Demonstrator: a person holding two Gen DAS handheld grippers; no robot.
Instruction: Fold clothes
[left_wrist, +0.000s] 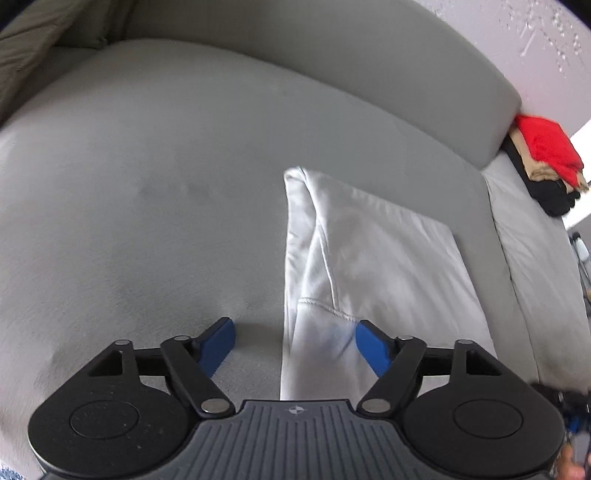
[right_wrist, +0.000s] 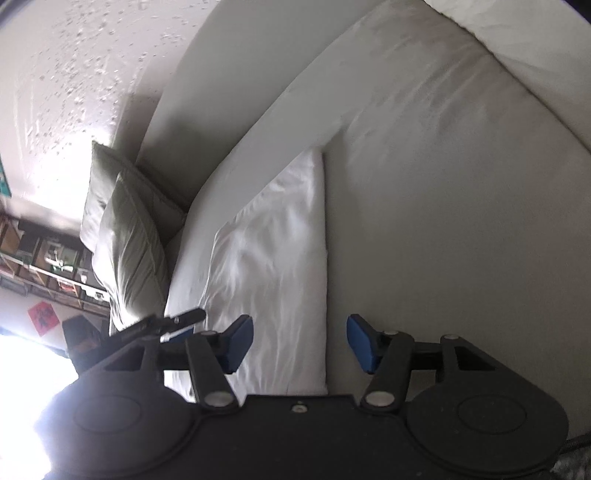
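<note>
From your left wrist, the left gripper (left_wrist: 295, 345) has its blue fingers (left_wrist: 218, 345) spread wide, pinching nothing. The white garment (left_wrist: 369, 266) lies on the grey sofa seat (left_wrist: 147, 184), already doubled into a long panel with a hemmed flap laid over it. Its long edge runs straight up between your fingers: one finger stands over bare cushion, the other over the cloth. A stack of folded clothes (left_wrist: 546, 162), red on top, sits at the far end of the seat against the backrest (left_wrist: 369, 74).

From your right wrist, the right gripper (right_wrist: 300, 341) is likewise spread and empty, hanging over the garment's opposite long edge where it meets the cushion. A pale pillow (right_wrist: 125, 236) leans in the sofa's corner beyond.

You seem to be between folds: both grippers are lined up at the near end. Next, you likely need each pair of fingers to straddle a near corner, catch every layer, then carry that end towards the backrest together, keeping the edges square.
</note>
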